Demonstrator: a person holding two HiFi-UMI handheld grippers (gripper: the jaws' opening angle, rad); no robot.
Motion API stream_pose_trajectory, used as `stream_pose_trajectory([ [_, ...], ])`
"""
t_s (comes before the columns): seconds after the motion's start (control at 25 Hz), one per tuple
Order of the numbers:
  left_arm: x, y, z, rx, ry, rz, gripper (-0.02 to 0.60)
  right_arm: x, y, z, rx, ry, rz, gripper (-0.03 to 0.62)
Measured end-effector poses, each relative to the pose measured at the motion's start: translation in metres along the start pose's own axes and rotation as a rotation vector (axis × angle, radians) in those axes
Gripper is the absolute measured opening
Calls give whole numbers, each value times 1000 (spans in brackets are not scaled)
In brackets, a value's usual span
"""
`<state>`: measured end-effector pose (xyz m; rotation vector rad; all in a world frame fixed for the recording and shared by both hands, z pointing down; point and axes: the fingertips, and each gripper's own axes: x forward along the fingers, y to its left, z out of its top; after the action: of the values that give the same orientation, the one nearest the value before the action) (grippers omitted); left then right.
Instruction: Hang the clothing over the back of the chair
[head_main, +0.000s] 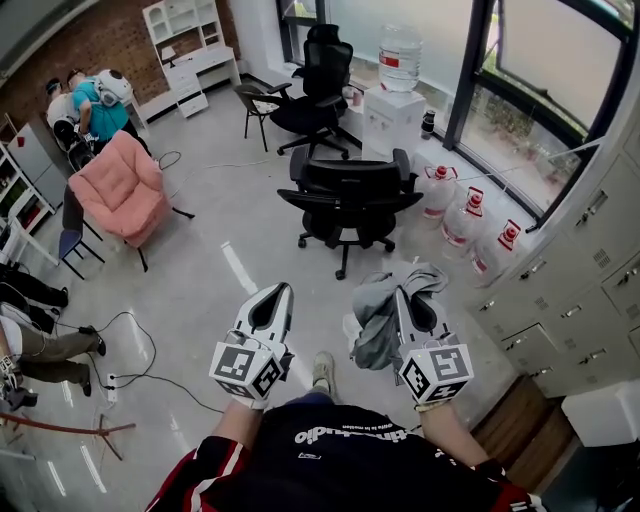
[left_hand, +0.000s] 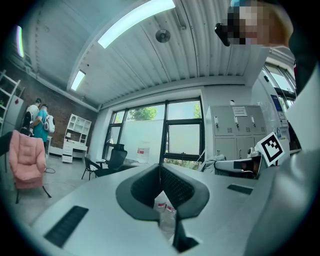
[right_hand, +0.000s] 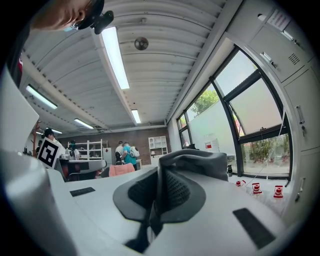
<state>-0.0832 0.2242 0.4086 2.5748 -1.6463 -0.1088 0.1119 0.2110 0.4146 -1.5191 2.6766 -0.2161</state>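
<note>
Pink armchair (head_main: 125, 188) sits off on the left, well away from everything. Left tongs (head_main: 282, 290) are clenched tip to tip with nothing in them, just held up over the floor (head_main: 215, 300). The black office chair (head_main: 350, 190) is straight ahead, back bare so far. Right tongs (head_main: 401, 296) are clamped on the grey clothing (head_main: 375, 320), which hangs bunched off them, short of the chair. Water jugs (head_main: 470, 215) line the window wall on the right.

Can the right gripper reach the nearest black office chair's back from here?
Probably not yet: the right gripper, holding grey clothing, is short of the black chair, though only bare floor lies between.
</note>
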Motion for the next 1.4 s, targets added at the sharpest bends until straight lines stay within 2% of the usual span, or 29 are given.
stream_pose_trajectory([
  [0.36,47,4,-14,-21,11,-36,26,22,-22,0,-2,10,-8,21],
  [0.64,92,26,-15,-53,6,-52,26,62,-41,4,-4,20,-6,21],
  [1.4,219,141,24,-68,-40,-83,26,225,-61,47,-49,12,-13,21],
])
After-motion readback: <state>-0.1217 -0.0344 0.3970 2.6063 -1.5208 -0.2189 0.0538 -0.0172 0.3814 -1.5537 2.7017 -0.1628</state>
